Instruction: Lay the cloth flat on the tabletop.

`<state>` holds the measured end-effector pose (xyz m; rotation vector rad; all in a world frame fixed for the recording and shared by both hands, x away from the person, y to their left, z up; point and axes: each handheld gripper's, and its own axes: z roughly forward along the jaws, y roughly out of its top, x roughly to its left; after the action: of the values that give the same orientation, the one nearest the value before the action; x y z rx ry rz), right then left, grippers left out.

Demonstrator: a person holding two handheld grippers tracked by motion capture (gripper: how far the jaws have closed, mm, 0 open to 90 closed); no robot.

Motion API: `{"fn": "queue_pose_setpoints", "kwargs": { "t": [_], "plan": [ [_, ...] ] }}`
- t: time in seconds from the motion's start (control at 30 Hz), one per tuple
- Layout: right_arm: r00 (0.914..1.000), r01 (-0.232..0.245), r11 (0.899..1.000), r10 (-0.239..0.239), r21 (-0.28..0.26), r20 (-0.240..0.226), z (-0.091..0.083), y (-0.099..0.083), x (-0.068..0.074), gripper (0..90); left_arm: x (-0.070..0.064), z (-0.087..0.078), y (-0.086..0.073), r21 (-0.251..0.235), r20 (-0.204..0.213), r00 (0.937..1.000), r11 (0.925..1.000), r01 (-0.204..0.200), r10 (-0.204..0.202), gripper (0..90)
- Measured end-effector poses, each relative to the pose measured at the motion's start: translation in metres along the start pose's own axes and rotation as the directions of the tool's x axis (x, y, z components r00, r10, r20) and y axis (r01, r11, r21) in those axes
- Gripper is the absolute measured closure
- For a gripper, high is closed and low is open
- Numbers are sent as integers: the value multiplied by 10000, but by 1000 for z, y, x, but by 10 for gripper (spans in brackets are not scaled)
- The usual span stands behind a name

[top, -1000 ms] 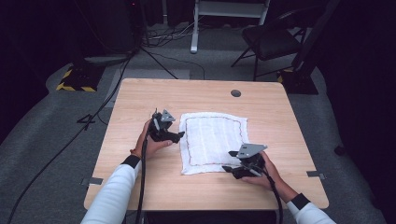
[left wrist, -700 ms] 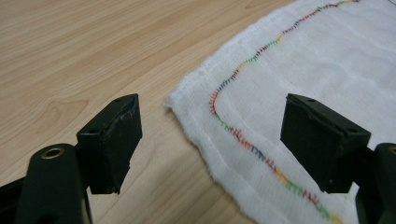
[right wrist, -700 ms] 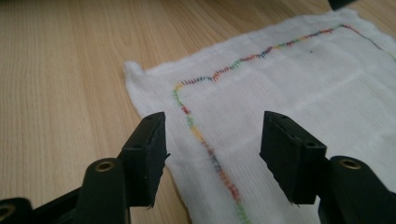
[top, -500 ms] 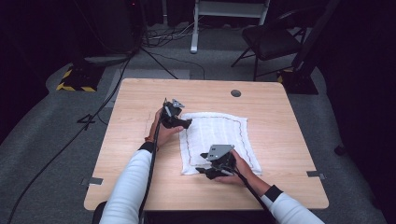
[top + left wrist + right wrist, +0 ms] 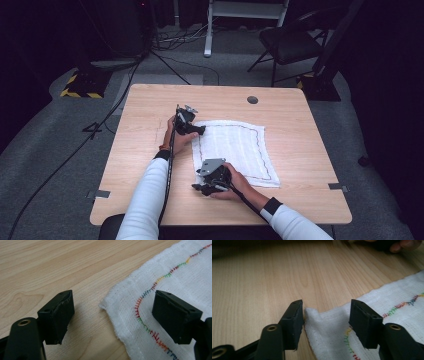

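Table: a pale wooden top, bare apart from the cloth and a small dark round plug near the far edge.

Cloth: a white square with a line of coloured stitching just inside its hem, lying flat in the middle of the table, a little toward the person's right. It rests on the wood and nothing has hold of it yet.

Left gripper: down at the far left corner of the cloth. In its own view the jaws stand wide apart, one over bare wood and one over the fabric, with the corner tip lying between them. They grip nothing.

Right gripper: low at the near left corner of the cloth. Its jaws are also spread, straddling that corner, which bunches up slightly against the inner face of one jaw. No pinch yet.

Step in hand: by my reading, lining up on the two left-hand corners, ready to take them for a fold or a lift.

Next move: each gripper likely needs to sink a touch and close on its corner, catching the fabric and not scraping the wood; the two should close together so the edge comes up evenly.

Risk: the thin hem may slide out of a shallow bite.
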<state>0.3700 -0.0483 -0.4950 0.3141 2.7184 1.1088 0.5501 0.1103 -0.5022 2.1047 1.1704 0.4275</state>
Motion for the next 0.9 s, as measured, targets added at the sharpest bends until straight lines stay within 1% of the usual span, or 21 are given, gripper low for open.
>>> {"fn": "queue_pose_setpoints", "kwargs": {
  "t": [0.03, 0.07, 0.1, 0.13, 0.17, 0.2, 0.23, 0.27, 0.3, 0.33, 0.43, 0.47, 0.5, 0.57, 0.63, 0.7, 0.77, 0.83, 0.87, 0.9],
  "plan": [
    [10000, -54, 10000, 54, 8, -24, 0, 0, -1, 511, 0, -1, 0, -11, 42, 10000, 10000, -69, 70, 191],
    [9999, -120, 9999, 120, -8, 0, 0, 0, -1, 556, 0, -2, -1, -47, 118, 9998, 9999, -150, 151, 213],
    [9998, -190, 9998, 190, 4, 41, -1, -1, -2, 591, 0, -2, -1, -121, 252, 9996, 9998, -158, 161, 261],
    [9996, -253, 9997, 253, 4, 94, -1, -1, -2, 620, 0, -3, -2, -127, 403, 9985, 9992, -371, 376, 325],
    [9996, -253, 9997, 253, 4, 94, -1, -1, -2, 620, 0, -3, -2, -127, 403, 9985, 9992, -371, 376, 376],
    [9993, -226, 9997, 226, 19, 297, -1, -1, -1, 711, 0, -5, -2, -226, 645, 9970, 9989, -403, 416, 461],
    [9993, -226, 9997, 226, 19, 297, -1, -1, -1, 711, 0, -5, -2, -226, 645, 9970, 9989, -403, 416, 510],
    [9985, -245, 9997, 243, 31, 497, -1, -1, -1, 777, 1, -6, -2, -222, 758, 9958, 9985, -504, 520, 560],
    [9985, -245, 9997, 243, 31, 497, -1, -1, -1, 777, 2, -7, -2, -203, 907, 9942, 9982, -565, 582, 560],
    [9975, -247, 9997, 241, 83, 666, -1, -1, -2, 822, 4, -8, -3, -212, 1206, 9913, 9985, -514, 536, 686],
    [9974, -272, 9996, 264, 114, 675, -1, 0, -3, 835, 5, -8, -3, -182, 1279, 9901, 9983, -552, 571, 783],
    [9971, -261, 9995, 249, 150, 724, 0, 1, -3, 841, 6, -9, -3, -164, 1341, 9889, 9979, -630, 647, 800],
    [9971, -240, 9996, 227, 159, 731, 0, 1, -3, 843, 5, -9, -3, -145, 1357, 9887, 9979, -627, 641, 805],
    [9969, -214, 9996, 200, 181, 762, 0, 2, -2, 844, 5, -9, -2, -107, 1369, 9880, 9974, -711, 719, 810],
    [9968, -196, 9997, 184, 154, 774, 0, 3, -2, 845, 6, -9, -2, -97, 1382, 9878, 9974, -709, 716, 812],
    [9970, -158, 9998, 151, 91, 757, 0, 5, -1, 848, 7, -11, -2, -72, 1355, 9880, 9972, -739, 741, 817],
    [9970, -98, 9999, 90, 94, 774, 1, 7, 0, 849, 7, -13, -2, 7, 1277, 9881, 9962, -866, 859, 819],
    [9970, -72, 9999, 66, 76, 775, 1, 8, 0, 850, 8, -14, -2, -3, 1277, 9884, 9965, -830, 824, 819],
    [9970, -72, 9999, 66, 76, 775, 1, 8, 0, 850, 9, -16, -2, 38, 1289, 9872, 9954, -956, 943, 819],
    [9970, -66, 10000, 62, 40, 769, 1, 11, 0, 851, 11, -19, -1, 30, 1204, 9884, 9956, -935, 924, 819]
  ]
}}
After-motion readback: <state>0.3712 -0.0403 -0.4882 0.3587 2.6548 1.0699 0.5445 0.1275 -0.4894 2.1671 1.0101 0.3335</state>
